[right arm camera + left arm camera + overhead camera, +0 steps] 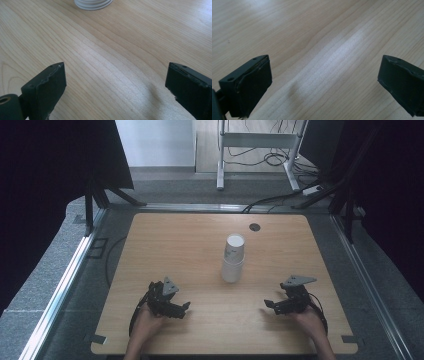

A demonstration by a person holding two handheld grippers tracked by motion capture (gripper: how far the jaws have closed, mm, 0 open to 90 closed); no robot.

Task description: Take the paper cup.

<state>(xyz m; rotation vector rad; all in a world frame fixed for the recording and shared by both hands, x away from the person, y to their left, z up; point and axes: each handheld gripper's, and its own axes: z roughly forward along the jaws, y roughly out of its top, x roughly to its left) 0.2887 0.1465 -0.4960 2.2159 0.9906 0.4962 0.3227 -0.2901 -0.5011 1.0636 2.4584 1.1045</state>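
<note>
At the near left of the wooden table (pixel 165 240), the left gripper (pixel 181 309) rests low over the boards, held in the person's left hand (pixel 147 320), whose forearm comes in from the bottom edge of the high view. Its jaws stand wide apart and point toward the middle of the table; the left gripper view looks along them, with bare wood grain between the two black pads and nothing in the gap. A grey three-cornered plate (pixel 170 286) sits on top of this gripper.

Toward the middle, a little farther back than both grippers, stands the stack of white paper cups (pixel 233 259). It is upright with the open mouth of the top cup facing up, and it leans slightly in the high view. It stands apart from both grippers, touched by neither. Behind it, near the far edge of the table, lies a small dark round cable port (pixel 255 227).

At the near right, the right gripper (pixel 270 306) is held in the person's right hand (pixel 306 316), with its jaws released and spread wide, pointing toward the table's middle. In the right gripper view there is only wood between its pads, and the ribbed white base of the cup stack (pixel 93 3) shows at the top edge, well ahead of the jaws.
</note>
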